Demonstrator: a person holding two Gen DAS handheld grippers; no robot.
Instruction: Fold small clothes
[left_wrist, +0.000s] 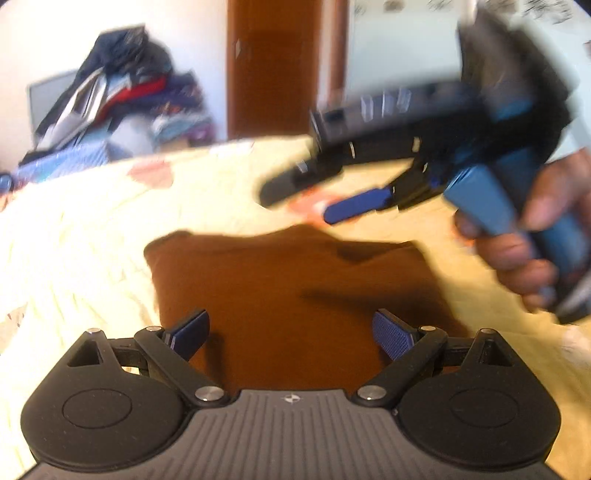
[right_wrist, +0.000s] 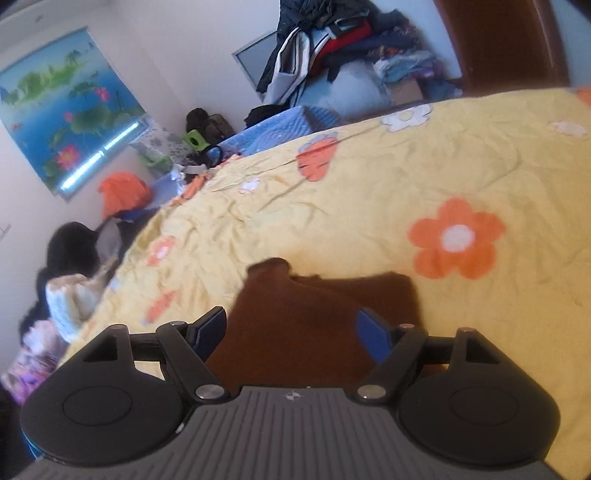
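A brown garment (left_wrist: 277, 277) lies flat and folded on the yellow flowered bedspread (left_wrist: 81, 251). My left gripper (left_wrist: 291, 332) hovers over its near edge, open, with nothing between its blue pads (left_wrist: 391, 334). My right gripper (left_wrist: 297, 205), blurred and held by a hand (left_wrist: 517, 254), hangs above the garment's far right edge, open and empty. In the right wrist view the same garment (right_wrist: 295, 306) lies just beyond the open right gripper (right_wrist: 291, 332). The bedspread (right_wrist: 369, 192) stretches out past it.
A heap of clothes (left_wrist: 118, 92) is piled beyond the bed's far edge, next to a wooden door (left_wrist: 273, 66). The same heap of clothes (right_wrist: 332, 48), a lotus picture (right_wrist: 66, 110) on the wall, and an orange bag (right_wrist: 122, 192) off the bed's left edge appear in the right wrist view.
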